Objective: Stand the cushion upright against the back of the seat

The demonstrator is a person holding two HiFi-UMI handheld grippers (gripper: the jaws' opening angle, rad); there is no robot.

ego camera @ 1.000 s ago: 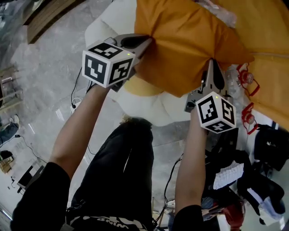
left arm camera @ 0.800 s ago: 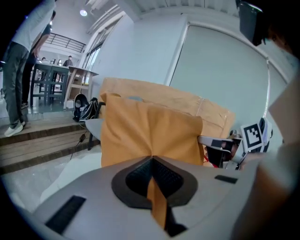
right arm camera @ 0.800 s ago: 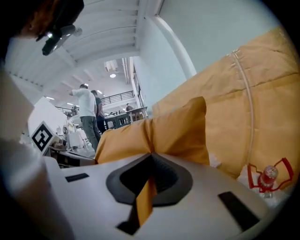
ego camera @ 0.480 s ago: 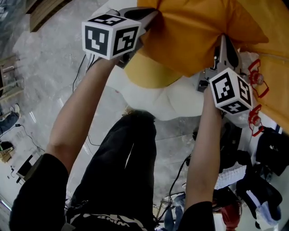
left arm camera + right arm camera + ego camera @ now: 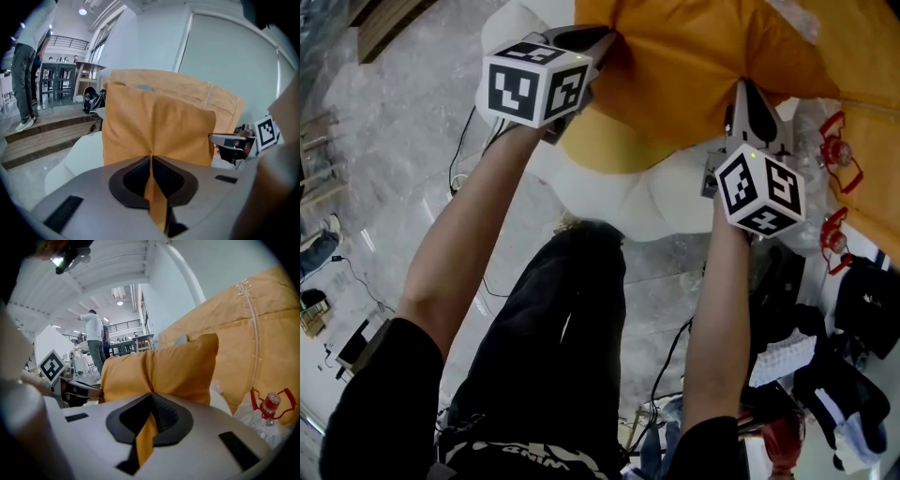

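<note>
An orange cushion (image 5: 694, 66) hangs above a white seat (image 5: 619, 202), held by two of its edges. My left gripper (image 5: 614, 37) is shut on the cushion's left edge, and a fold of orange fabric (image 5: 154, 197) runs between its pads. My right gripper (image 5: 741, 89) is shut on the cushion's right edge, with fabric (image 5: 146, 434) pinched between its pads. In the left gripper view the cushion (image 5: 154, 126) stands broad in front, with the right gripper (image 5: 232, 143) at its far side. In the right gripper view the cushion (image 5: 159, 371) fills the middle and the left gripper (image 5: 77, 390) shows at left.
A larger orange cover (image 5: 862, 56) lies behind and right of the cushion. Clear plastic with red-capped bottles (image 5: 834, 150) sits at right. Dark bags and clothes (image 5: 844, 375) lie on the floor at lower right, cables (image 5: 469, 150) at left. A person (image 5: 96, 341) stands far off.
Both grippers rose with the cushion, then came back down a little, still gripping its two edges. The cushion stays stretched between them.
</note>
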